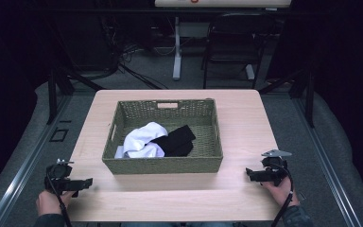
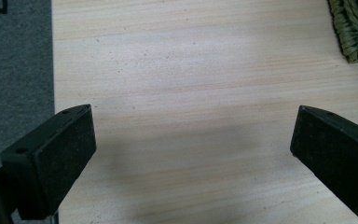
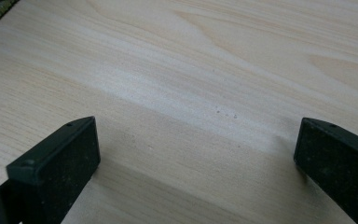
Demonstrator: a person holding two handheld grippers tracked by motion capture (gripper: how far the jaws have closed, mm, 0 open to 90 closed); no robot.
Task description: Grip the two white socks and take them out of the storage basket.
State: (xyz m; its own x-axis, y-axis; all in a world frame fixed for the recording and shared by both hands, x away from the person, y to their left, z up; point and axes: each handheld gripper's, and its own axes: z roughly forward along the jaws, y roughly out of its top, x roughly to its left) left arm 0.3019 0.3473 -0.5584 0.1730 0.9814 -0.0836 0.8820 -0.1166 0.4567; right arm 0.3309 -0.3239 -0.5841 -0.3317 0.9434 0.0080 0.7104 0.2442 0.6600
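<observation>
On either side of the basket (image 1: 163,165), holding white cloth (image 1: 142,139) and black cloth (image 1: 178,140): left gripper (image 1: 86,183) and right gripper (image 1: 250,174), jaws spread wide, gripping nothing, low over the table (image 1: 246,118).

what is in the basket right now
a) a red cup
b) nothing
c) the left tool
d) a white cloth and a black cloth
d: the high view shows a white cloth and a black cloth lying together inside the basket, while both tools sit outside it on the table.
</observation>
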